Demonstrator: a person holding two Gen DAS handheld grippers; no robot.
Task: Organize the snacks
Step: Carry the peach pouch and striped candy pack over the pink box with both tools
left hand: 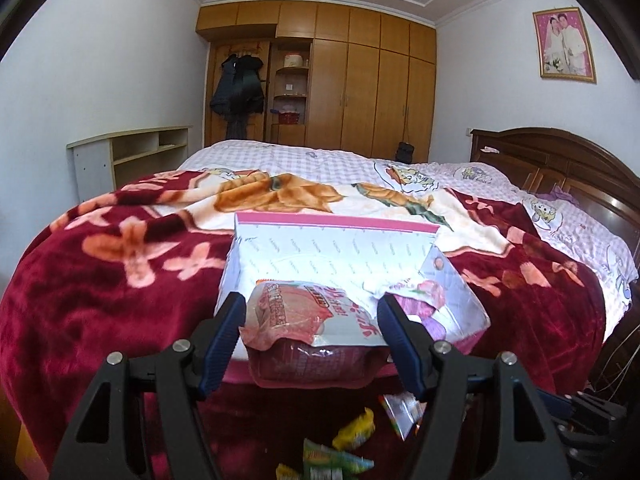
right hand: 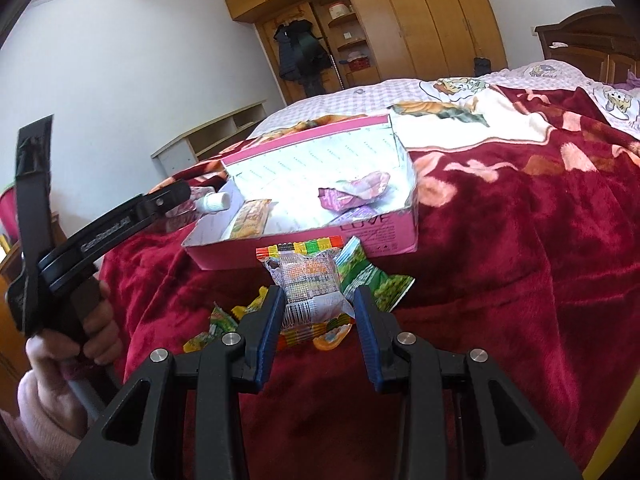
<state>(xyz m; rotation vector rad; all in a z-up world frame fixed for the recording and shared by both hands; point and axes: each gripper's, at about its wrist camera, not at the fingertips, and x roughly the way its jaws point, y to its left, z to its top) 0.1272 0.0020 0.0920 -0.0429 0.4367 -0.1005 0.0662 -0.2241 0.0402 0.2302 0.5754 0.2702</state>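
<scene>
A pink pouch (left hand: 316, 332) is being held crosswise in the left gripper (left hand: 312, 334), whose jaws are being kept fairly wide because the pack is broad; in the right wrist view its white spout cap (right hand: 218, 201) is showing at the box's left corner. The pouch is being carried over the near rim of the pink box (left hand: 352, 248), probably so that it can be dropped inside. A small clear-wrapped snack (right hand: 310, 292) is being pinched in the right gripper (right hand: 316, 312), with the jaws drawn narrow and the pack being lifted just near of the box. More loose snack packets (right hand: 372, 280) are lying on the red blanket (right hand: 520, 260) beneath and beside it, waiting to be gathered. Purple wrappers (right hand: 354, 190) and a yellow bar (right hand: 250, 220) are already lying in the box.
</scene>
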